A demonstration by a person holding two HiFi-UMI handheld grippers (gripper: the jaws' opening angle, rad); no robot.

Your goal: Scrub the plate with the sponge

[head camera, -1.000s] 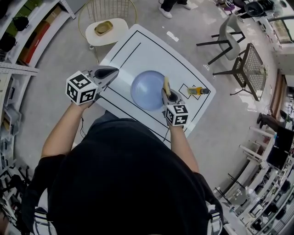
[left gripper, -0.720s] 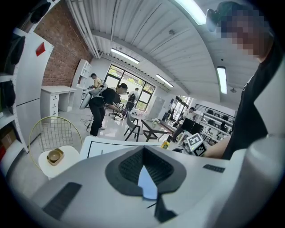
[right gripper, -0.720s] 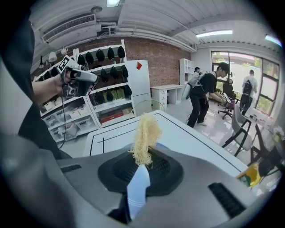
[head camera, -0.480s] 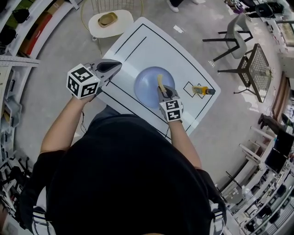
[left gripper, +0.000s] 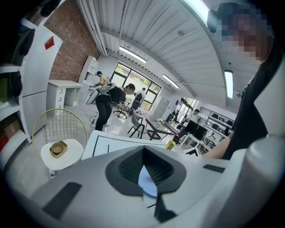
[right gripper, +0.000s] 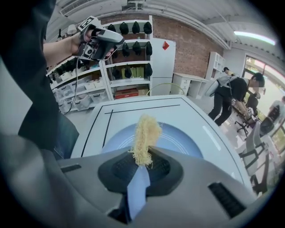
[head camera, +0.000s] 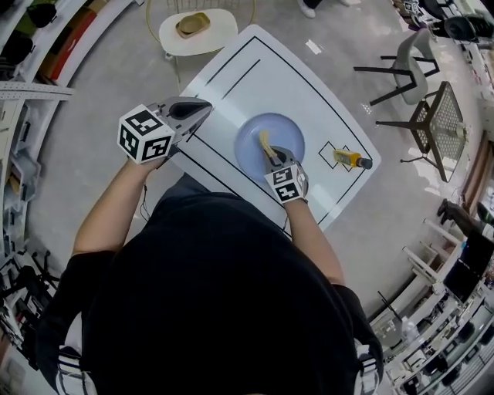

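A pale blue plate (head camera: 279, 131) lies on the white table (head camera: 255, 69). My right gripper (head camera: 271, 160) is shut on a yellowish fibrous sponge (head camera: 265, 144), whose free end rests over the plate's middle. In the right gripper view the sponge (right gripper: 144, 136) stands up between the jaws (right gripper: 142, 161), in front of the plate (right gripper: 182, 139). My left gripper (head camera: 202, 109) is shut on nothing and hangs above the table's left edge, away from the plate. In the left gripper view a sliver of the plate (left gripper: 149, 182) shows behind the left gripper's jaws (left gripper: 143, 153).
A yellow bottle (head camera: 349, 159) lies in a marked square at the table's right end. Beyond the far corner stands a round white stool (head camera: 212, 35) with a tan bowl (head camera: 192, 24) on it. There are chairs (head camera: 409, 65) to the right, shelves at the left, and people walking in the background.
The right gripper carried the sponge leftwards, from the plate's right rim to its middle. The left gripper kept its place beside the table.
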